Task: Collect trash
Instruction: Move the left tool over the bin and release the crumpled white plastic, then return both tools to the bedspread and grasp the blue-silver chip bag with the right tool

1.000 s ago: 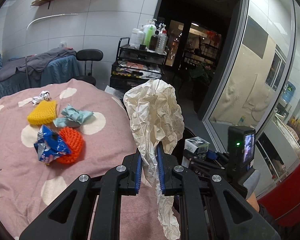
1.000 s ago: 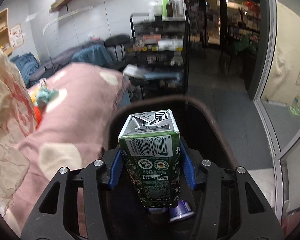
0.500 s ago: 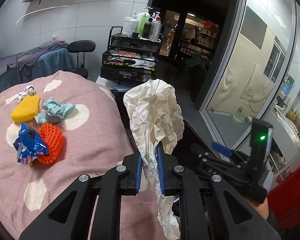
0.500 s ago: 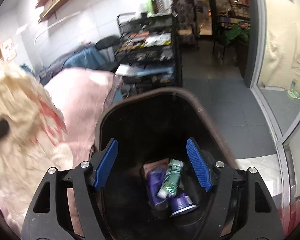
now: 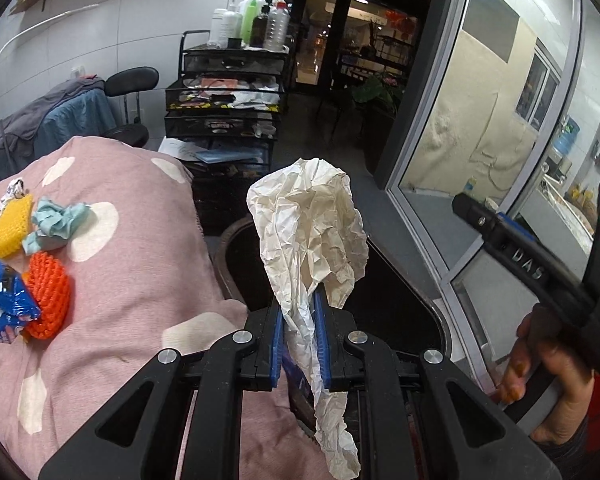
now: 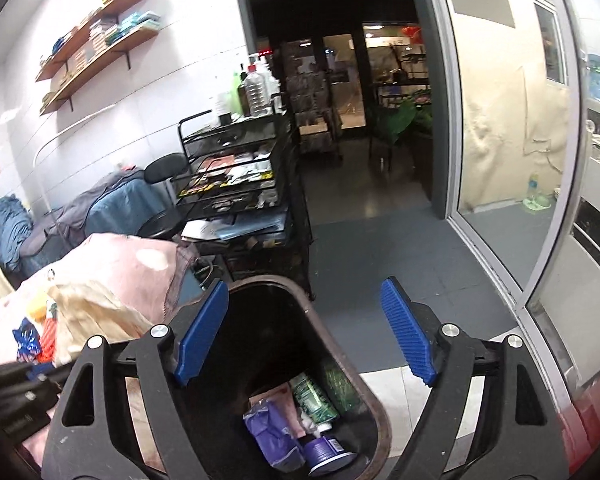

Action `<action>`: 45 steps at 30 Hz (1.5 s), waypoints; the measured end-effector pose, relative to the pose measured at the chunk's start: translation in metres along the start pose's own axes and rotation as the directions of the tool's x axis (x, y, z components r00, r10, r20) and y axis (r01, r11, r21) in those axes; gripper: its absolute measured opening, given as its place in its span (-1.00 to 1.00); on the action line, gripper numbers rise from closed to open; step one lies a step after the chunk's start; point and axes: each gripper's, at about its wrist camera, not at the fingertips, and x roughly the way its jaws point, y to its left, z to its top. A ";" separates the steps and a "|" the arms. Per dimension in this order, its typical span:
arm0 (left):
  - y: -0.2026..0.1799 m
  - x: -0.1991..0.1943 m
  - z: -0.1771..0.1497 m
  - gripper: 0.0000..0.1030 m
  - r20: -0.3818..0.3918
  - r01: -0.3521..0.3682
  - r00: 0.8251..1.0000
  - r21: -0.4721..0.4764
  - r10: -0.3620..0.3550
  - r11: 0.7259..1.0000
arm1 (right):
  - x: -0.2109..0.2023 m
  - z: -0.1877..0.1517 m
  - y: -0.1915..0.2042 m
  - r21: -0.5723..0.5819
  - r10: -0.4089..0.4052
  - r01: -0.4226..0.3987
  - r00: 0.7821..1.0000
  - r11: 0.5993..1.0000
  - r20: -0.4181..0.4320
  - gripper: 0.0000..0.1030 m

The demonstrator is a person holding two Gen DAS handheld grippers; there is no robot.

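Note:
My left gripper [image 5: 300, 330] is shut on a crumpled white paper [image 5: 312, 232] and holds it over the near rim of a dark trash bin [image 5: 236, 264]. My right gripper [image 6: 304, 328] is open and empty above the same bin [image 6: 374, 408], which holds a green carton [image 6: 314, 398], purple wrappers and a tube. It also shows at the right of the left wrist view [image 5: 500, 232]. On the pink spotted cover [image 5: 132, 280] lie an orange foam net [image 5: 50, 296], a blue wrapper [image 5: 8, 308], a yellow foam net [image 5: 10, 226] and a teal crumpled piece [image 5: 56, 222].
A black wire cart [image 5: 228, 108] with bottles on top stands behind the bin. A black stool [image 5: 132, 84] and a blue-draped couch are at the back left. A glass sliding door [image 5: 480, 128] runs along the right.
My right gripper has opened and dropped the green carton into the bin, then lifted up and away. My left gripper has carried the white paper rightward over the bin.

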 end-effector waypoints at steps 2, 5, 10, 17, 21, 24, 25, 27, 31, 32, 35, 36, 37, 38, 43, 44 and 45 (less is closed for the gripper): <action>-0.005 0.008 0.000 -0.72 -0.024 0.001 1.000 0.014 -0.001 1.000 | -0.002 0.001 -0.001 0.004 0.001 -0.001 1.000 1.000 0.004 0.53; -0.011 0.018 -0.003 -0.72 -0.061 -0.006 0.998 0.044 0.009 0.999 | -0.004 0.002 -0.001 0.003 0.011 -0.011 1.000 1.000 0.003 0.54; -0.023 0.036 -0.011 -0.59 -0.125 -0.015 0.992 0.092 0.027 0.996 | -0.006 0.001 0.000 -0.005 0.021 -0.021 1.000 1.000 -0.005 0.60; -0.028 0.032 -0.017 0.61 -0.096 -0.036 0.994 0.116 0.047 0.993 | -0.005 0.004 0.001 -0.002 0.025 -0.025 1.000 1.000 0.000 0.78; -0.030 0.023 -0.021 0.78 -0.073 -0.041 0.996 0.126 0.051 0.991 | -0.005 0.004 0.001 0.008 0.037 -0.037 0.999 0.999 0.000 0.85; -0.028 0.013 -0.023 0.80 -0.054 -0.034 0.998 0.109 0.040 0.993 | -0.004 0.004 0.004 -0.002 0.040 -0.040 0.999 0.999 0.000 0.86; -0.027 0.008 -0.024 0.81 -0.041 -0.037 0.998 0.107 0.041 0.994 | -0.005 0.003 0.005 -0.006 0.044 -0.044 0.999 0.999 0.000 0.86; -0.025 0.000 -0.024 0.82 -0.013 -0.050 0.999 0.105 0.052 0.993 | -0.005 0.003 0.007 -0.010 0.051 -0.051 0.999 0.999 0.002 0.86; -0.018 -0.025 -0.028 0.87 0.048 -0.060 0.997 0.080 0.056 0.995 | -0.005 0.002 0.010 -0.020 0.067 -0.067 0.998 0.998 0.003 0.86; -0.016 -0.031 -0.029 0.89 0.063 -0.062 0.996 0.071 0.058 0.996 | -0.005 0.001 0.012 -0.022 0.072 -0.072 0.997 0.997 0.003 0.86; -0.006 -0.046 -0.031 0.90 0.104 -0.073 0.992 0.051 0.068 0.996 | -0.004 -0.003 0.019 -0.035 0.102 -0.102 0.995 0.994 -0.003 0.86; -0.002 -0.052 -0.033 0.90 0.116 -0.083 0.990 0.042 0.077 0.996 | -0.004 -0.005 0.023 -0.045 0.116 -0.116 0.993 0.992 -0.006 0.86; 0.001 -0.057 -0.035 0.90 0.125 -0.090 0.988 0.032 0.085 0.995 | -0.004 -0.007 0.026 -0.053 0.125 -0.126 0.992 0.991 -0.009 0.86; 0.007 -0.062 -0.036 0.90 0.136 -0.096 0.986 0.019 0.092 0.995 | -0.003 -0.010 0.031 -0.065 0.142 -0.142 0.990 0.988 -0.013 0.86; 0.040 -0.084 -0.045 0.90 0.174 -0.160 0.970 -0.062 0.168 0.985 | -0.001 -0.024 0.057 -0.115 0.219 -0.224 0.974 0.968 -0.050 0.86; 0.045 -0.086 -0.047 0.90 0.178 -0.168 0.968 -0.079 0.180 0.983 | 0.000 -0.027 0.064 -0.124 0.236 -0.242 0.970 0.962 -0.061 0.86; 0.054 -0.091 -0.048 0.90 0.181 -0.174 0.965 -0.102 0.190 0.979 | 0.001 -0.031 0.072 -0.133 0.257 -0.265 0.964 0.955 -0.075 0.86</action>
